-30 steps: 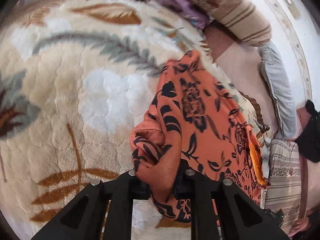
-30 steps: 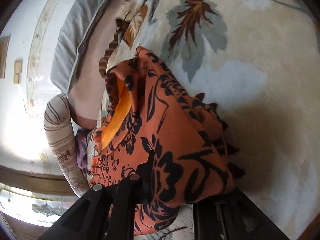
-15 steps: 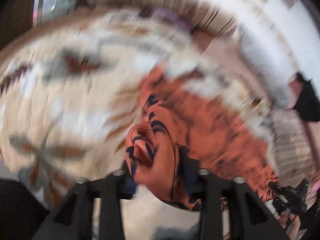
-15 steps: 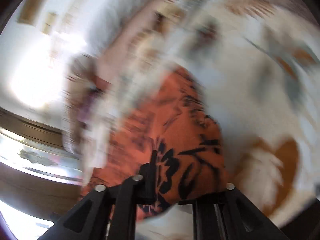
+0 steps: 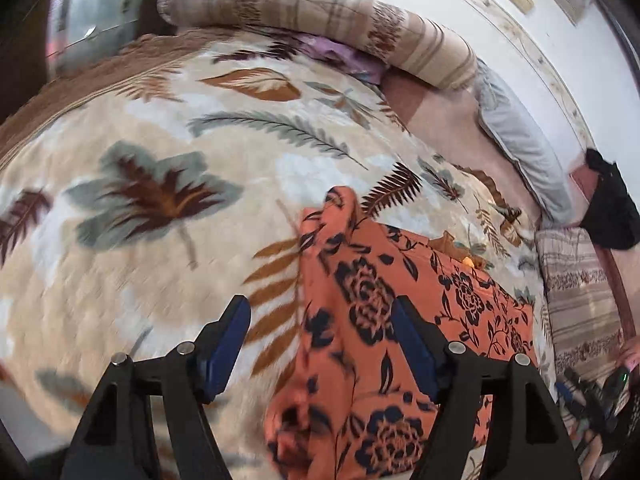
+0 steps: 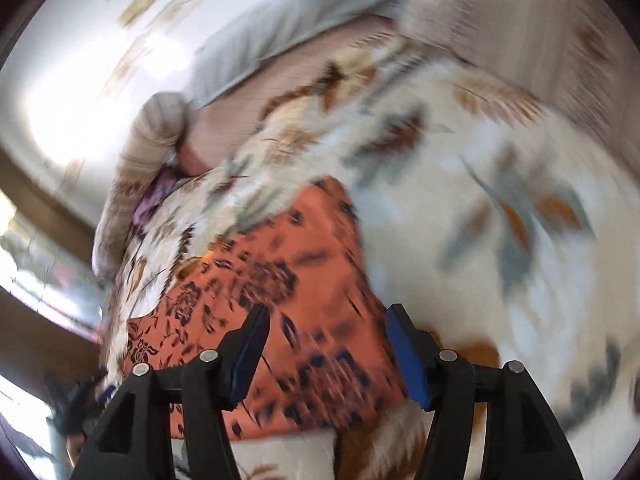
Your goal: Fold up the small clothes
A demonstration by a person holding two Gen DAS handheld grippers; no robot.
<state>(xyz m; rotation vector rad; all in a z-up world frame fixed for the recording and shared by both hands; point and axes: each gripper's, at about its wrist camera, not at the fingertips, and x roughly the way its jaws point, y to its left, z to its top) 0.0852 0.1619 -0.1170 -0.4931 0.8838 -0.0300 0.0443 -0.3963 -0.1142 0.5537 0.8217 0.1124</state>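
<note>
An orange garment with black flowers [image 5: 372,304] lies on the leaf-patterned blanket [image 5: 160,200]. My left gripper [image 5: 320,340] is open, hovering over the garment's left edge, with one blue-padded finger on each side. In the right wrist view the same garment [image 6: 280,300] lies spread below my right gripper [image 6: 326,344], which is open and holds nothing. The right view is blurred by motion.
A striped rolled bolster [image 5: 320,12] and a grey pillow [image 5: 520,140] lie along the far edge by the white wall. Purple cloth [image 5: 340,52] peeks from under the bolster. A striped cushion [image 5: 580,296] and a black item [image 5: 612,212] sit at the right.
Both grippers were shut on the lifted orange garment; they swung it down, opened and let go. The garment now lies on the blanket.
</note>
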